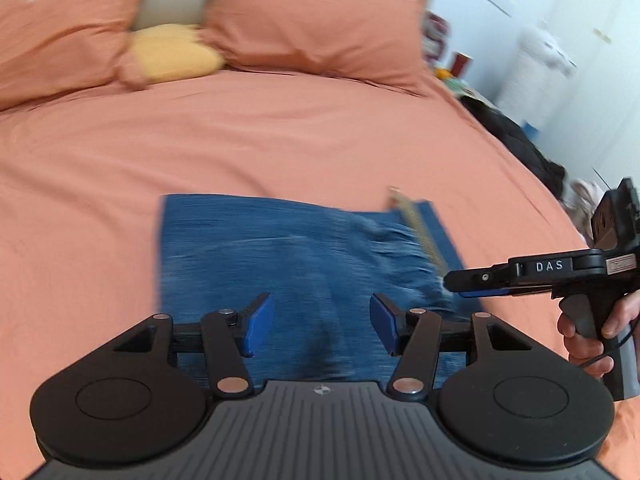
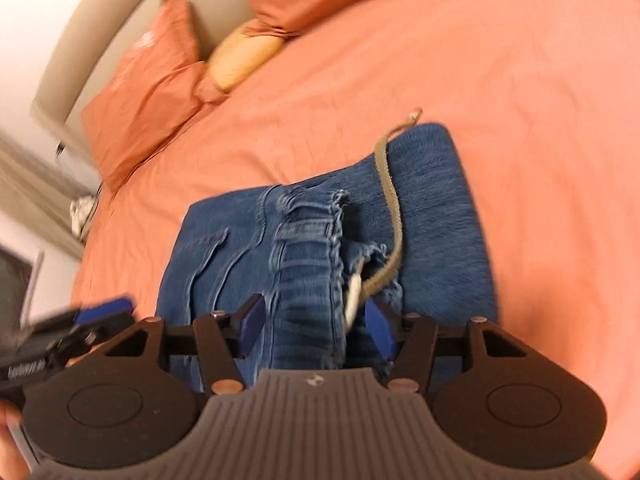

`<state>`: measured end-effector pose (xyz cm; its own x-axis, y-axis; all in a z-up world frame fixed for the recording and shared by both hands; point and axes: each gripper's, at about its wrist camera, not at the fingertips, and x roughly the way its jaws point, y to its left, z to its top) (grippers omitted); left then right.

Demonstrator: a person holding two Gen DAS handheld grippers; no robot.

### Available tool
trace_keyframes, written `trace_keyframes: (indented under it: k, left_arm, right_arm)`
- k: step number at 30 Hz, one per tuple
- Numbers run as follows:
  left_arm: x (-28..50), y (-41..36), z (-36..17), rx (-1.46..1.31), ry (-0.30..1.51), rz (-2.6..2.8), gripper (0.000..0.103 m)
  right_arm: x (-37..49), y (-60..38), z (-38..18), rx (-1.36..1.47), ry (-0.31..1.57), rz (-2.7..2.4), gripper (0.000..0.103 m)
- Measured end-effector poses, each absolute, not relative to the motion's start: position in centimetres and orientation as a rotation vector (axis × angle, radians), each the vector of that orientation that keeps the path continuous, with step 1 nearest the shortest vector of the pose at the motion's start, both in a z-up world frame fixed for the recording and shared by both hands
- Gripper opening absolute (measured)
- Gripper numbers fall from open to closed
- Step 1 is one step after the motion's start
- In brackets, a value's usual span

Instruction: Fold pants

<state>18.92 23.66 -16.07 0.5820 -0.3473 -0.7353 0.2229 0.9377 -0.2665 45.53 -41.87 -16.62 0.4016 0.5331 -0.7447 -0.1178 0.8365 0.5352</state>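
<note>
- On the orange bedspread, near the edge closest to us, the pants lie as a compact blue denim rectangle, already doubled over on themselves, well apart from the pillows at the head of the bed.
- In the right wrist view we see the gathered waistband lying on top of the folded legs, with a tan drawstring trailing across the denim towards the far corner; it looks loose, so we judge it could stray out of a tidy fold.
- Our left tongs hover over the near part of the pants, jaws released and spread, with nothing pressed between the blue pads. We take this as the stance of a tool that has let go of the cloth rather than one about to lift it.
- Our right tongs are likewise unclenched: the waistband passes between the pads, but they stand clear of it on both sides, so nothing is grasped.
- The right tongs also show at the edge of the left wrist view, held by a hand on the pistol grip, with the tip just over the drawstring side of the pants.
- Both views are blurred, so finer creases escape us.
- We judge the fold nearly finished; what remains may be smoothing or tucking the drawstring.
</note>
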Motion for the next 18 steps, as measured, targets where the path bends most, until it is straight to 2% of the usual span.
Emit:
trace_keyframes:
  k: [6,7,8,10,11,18]
  left_arm:
    - [19.8,28.8,-17.3,-0.226,0.903,-0.237,0.065]
    - [19.7,29.6,-17.6,-0.248,0.905,-0.228,0.065]
    - [19.7,30.3,-17.8,-0.269,0.909,-0.218,0.065]
    - [19.7,31.4,-18.2,-0.298,0.913,-0.202,0.065]
    - [19.7,31.8,-18.3,-0.304,0.912,-0.195,0.065]
    - [19.3,33.1,-18.9,-0.343,0.895,-0.163,0.065]
  right_arm:
    - [49.0,-40.1,-19.5,0.484,1.159,0.349,0.054]
    - [49.1,-39.8,-20.0,0.491,1.162,0.348,0.046]
    - [49.0,-39.5,-19.9,0.48,1.158,0.347,0.031]
    - [48.6,-38.8,-19.3,0.415,1.132,0.364,0.015]
    - [48.3,-38.3,-18.5,0.377,1.111,0.374,0.011]
    - [46.6,-34.4,-9.5,0.186,0.932,0.474,0.007]
